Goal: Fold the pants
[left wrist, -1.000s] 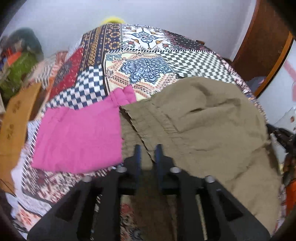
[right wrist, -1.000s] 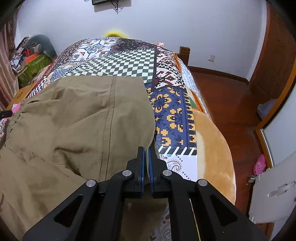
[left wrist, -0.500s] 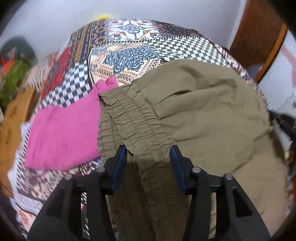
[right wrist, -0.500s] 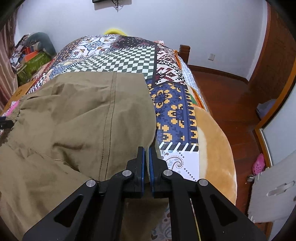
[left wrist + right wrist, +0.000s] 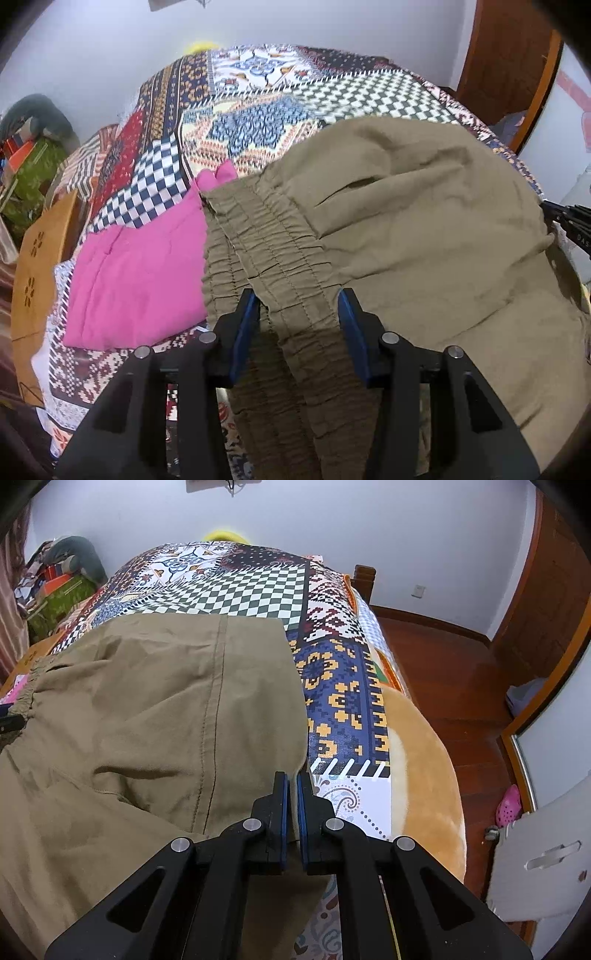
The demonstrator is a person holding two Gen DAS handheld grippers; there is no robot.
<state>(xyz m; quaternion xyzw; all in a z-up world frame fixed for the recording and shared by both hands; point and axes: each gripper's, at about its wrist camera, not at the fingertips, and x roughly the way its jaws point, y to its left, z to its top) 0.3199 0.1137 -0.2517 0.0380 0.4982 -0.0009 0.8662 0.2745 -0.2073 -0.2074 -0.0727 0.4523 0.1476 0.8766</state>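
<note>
Patchwork bedspread (image 5: 332,672) covers the bed, with olive pants (image 5: 424,229) spread across it. Left gripper (image 5: 297,308) stands wide open astride the elastic waistband (image 5: 266,243). Right gripper (image 5: 292,786) pinches the pants' edge. At nine o'clock lies a pink garment (image 5: 140,273).

The left gripper (image 5: 298,308) stands wide apart over the gathered waistband of the khaki pants (image 5: 406,229); a pink garment (image 5: 140,273) lies touching the pants' left edge.
</note>
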